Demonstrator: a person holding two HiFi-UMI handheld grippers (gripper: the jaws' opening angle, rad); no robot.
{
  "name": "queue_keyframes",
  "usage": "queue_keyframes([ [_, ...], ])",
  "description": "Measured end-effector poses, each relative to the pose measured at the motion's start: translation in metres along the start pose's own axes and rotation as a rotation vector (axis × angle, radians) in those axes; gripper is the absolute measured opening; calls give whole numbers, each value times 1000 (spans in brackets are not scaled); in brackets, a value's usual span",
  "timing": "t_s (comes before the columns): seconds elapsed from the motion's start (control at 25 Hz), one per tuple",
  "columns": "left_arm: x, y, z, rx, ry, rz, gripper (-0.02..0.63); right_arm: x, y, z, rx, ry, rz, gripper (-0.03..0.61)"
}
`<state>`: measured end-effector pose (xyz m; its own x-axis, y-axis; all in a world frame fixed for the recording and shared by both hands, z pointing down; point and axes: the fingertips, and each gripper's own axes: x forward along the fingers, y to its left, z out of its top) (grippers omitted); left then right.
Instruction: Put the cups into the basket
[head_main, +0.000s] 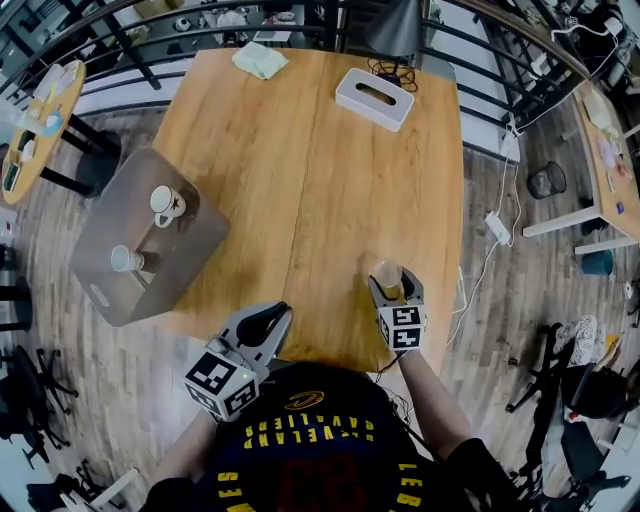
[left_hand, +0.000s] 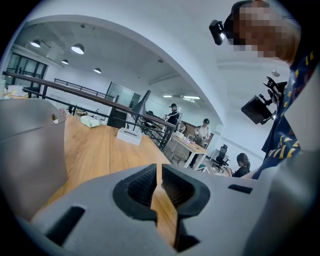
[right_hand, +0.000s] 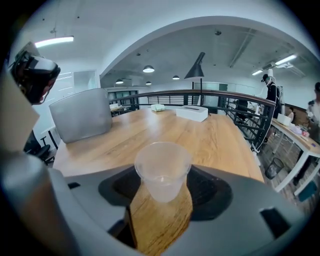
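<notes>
The right tool (head_main: 394, 288) is clamped on a clear cup (right_hand: 162, 172), its pads pressing the cup's sides just below the rim. The cup stands upright at the near edge of the worktop (head_main: 300, 150), well apart from the basket (head_main: 130, 190). Whether its base is clear of the wood cannot be told.

The left tool (head_main: 275, 318) hangs near the person's body with its jaws together and nothing between them.

The grey basket sits at the worktop's left edge and already holds two cups (head_main: 165, 203), one behind the other.

The step in hand looks like the grasp of the third cup, with the carry not yet begun. The next move calls for a lift, a long sweep leftward across the worktop, and a release over the basket's free space. The thin plastic probably buckles easily, so a gentle squeeze seems wise.
</notes>
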<state>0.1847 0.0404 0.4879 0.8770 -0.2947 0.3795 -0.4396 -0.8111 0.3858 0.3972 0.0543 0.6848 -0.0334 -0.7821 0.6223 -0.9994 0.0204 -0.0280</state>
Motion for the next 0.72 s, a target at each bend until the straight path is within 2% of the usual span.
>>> queue_keyframes([
  [0.36, 2, -1, 0, -15, -27, 14, 15, -12, 23, 52, -6, -86, 96, 295],
  [0.72, -26, 13, -1, -43, -74, 49, 15, -33, 86, 128, -3, -190, 234, 295],
])
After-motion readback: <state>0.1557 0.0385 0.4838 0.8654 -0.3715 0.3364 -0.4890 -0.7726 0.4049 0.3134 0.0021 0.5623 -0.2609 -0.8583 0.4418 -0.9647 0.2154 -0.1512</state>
